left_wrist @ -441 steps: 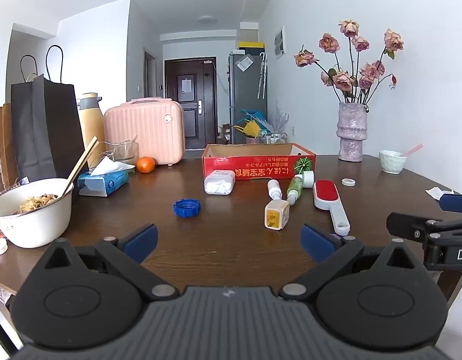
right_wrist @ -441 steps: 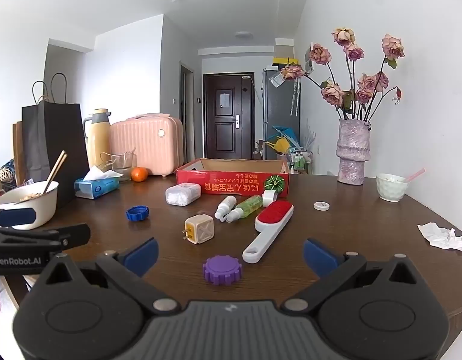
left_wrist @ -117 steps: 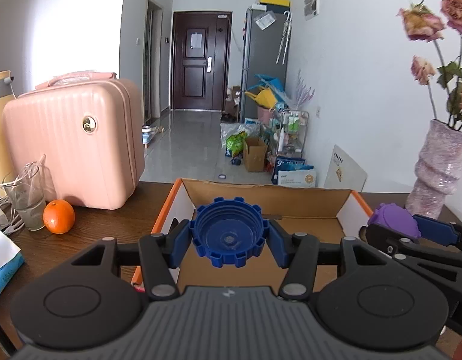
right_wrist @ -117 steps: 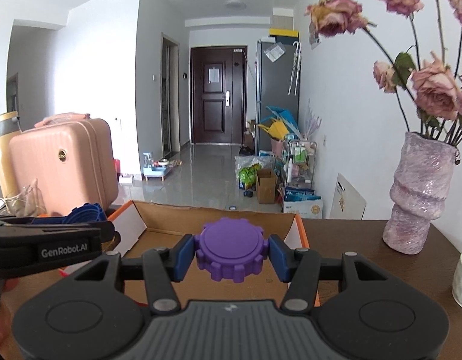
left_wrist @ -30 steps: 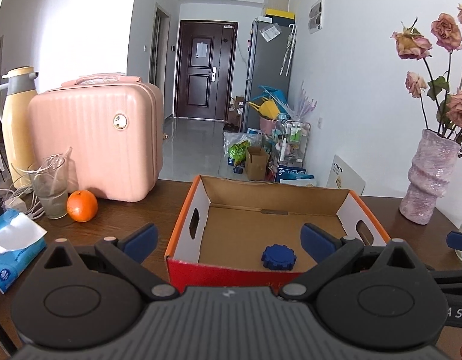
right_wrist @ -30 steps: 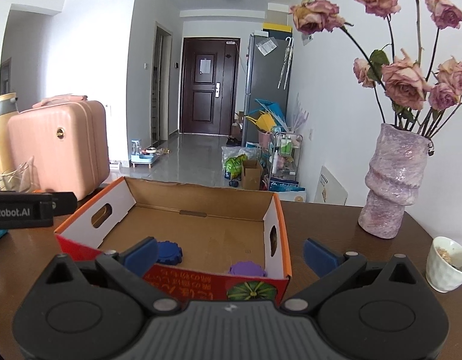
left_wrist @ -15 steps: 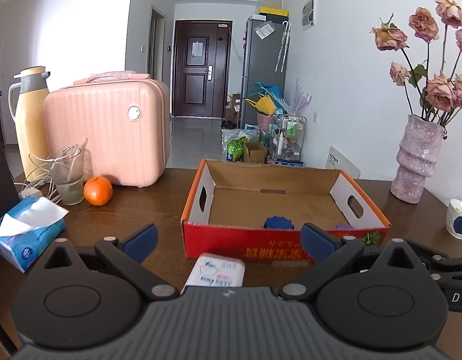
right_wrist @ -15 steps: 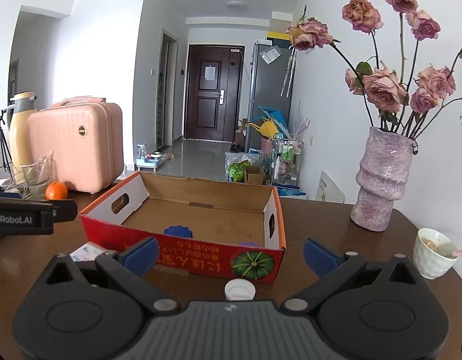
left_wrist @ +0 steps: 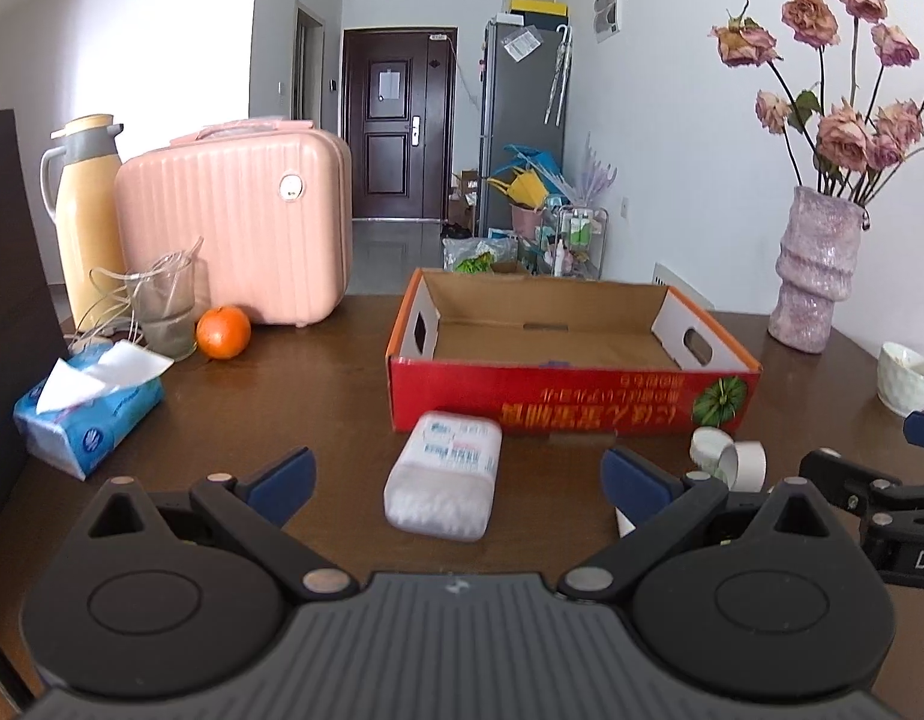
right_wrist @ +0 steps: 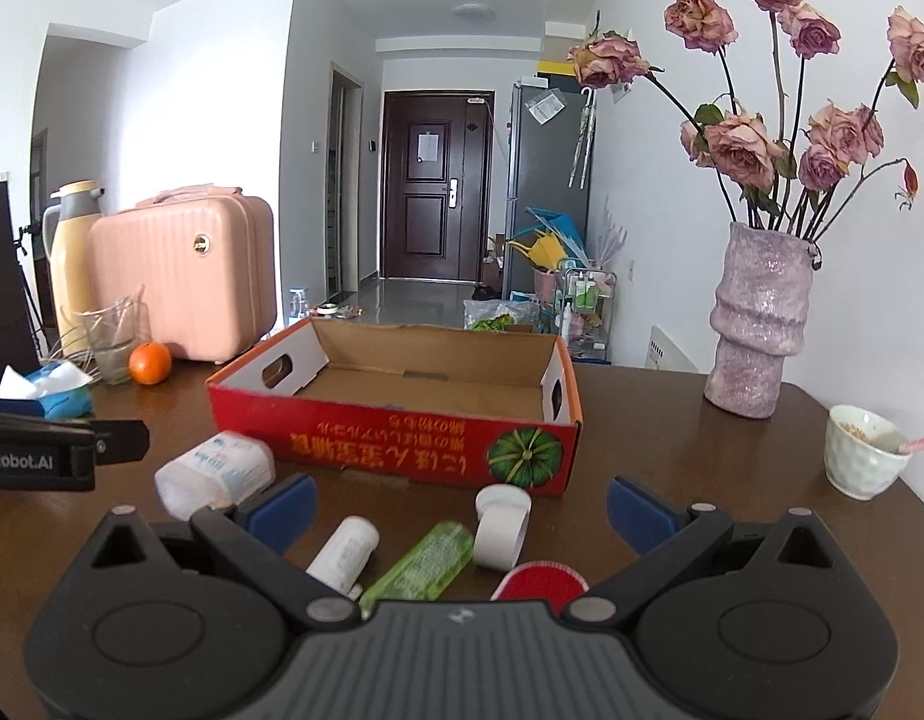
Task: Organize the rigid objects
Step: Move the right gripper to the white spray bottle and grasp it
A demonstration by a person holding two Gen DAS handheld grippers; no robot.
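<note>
**Both grippers empty, loose stuff waiting in front of the box**

The left gripper is spread wide with nothing between its blue pads. Same for the right gripper, wide open and carrying nothing. They hang side by side over the table, facing the box.

The swab pack lies right in the left gripper's line, just in front of the box's red wall. On the right side there's a white bottle, a green bottle and a white cap bunched close together, with a red brush half hidden under the gripper body.

What I'd worry about:
- The bottles are smooth round cylinders lying on their sides, so a slightly off-centre pinch probably rolls them or squirts them out.
- They sit so close that closing on one could nudge its neighbour, or pick up two.
- The swab pack looks like thin clear plastic with rounded corners. It may flex and twist in the grip.
- The box is plain corrugated card, light and open-topped. Clip its front wall and it likely slides on the glossy wood.
- The vase stands tall near the box's right end, so a wide swing from the right could tip it.

I can't make out what's inside the box from this low angle.
</note>
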